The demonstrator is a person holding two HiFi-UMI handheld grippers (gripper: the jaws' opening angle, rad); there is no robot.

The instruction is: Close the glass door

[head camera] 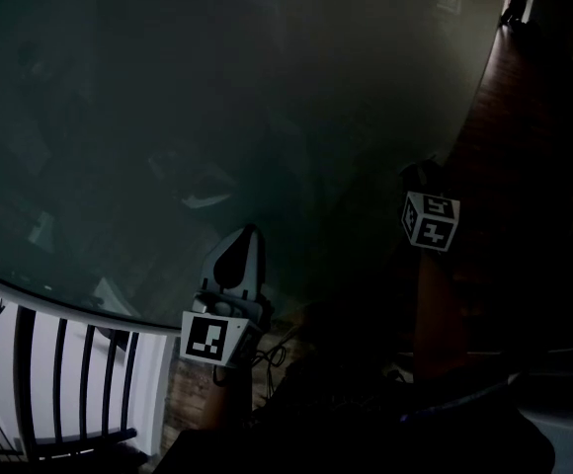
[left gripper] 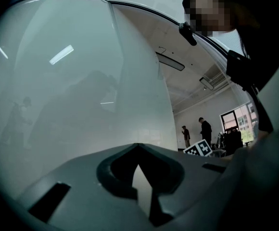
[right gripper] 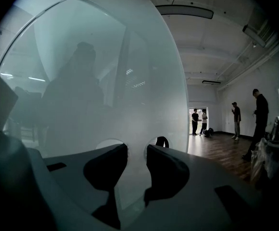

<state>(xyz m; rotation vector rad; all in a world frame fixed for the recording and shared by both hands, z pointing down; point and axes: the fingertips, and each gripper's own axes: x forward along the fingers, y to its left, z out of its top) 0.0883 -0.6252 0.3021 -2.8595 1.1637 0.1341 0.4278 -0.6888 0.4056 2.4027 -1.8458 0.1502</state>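
Fingers of the right gripper [right gripper: 136,150] stand apart, empty, facing the glass door [right gripper: 96,90]; left gripper [left gripper: 138,147] fingers clenched.

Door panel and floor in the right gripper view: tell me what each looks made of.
Door panel: glass with a frosted, milky finish, it seems; light passes through, but only dim shadowy shapes show on it. Floor: probably wood planks or a wood-look laminate, reddish brown with a sheen; it mirrors the bright doorway.
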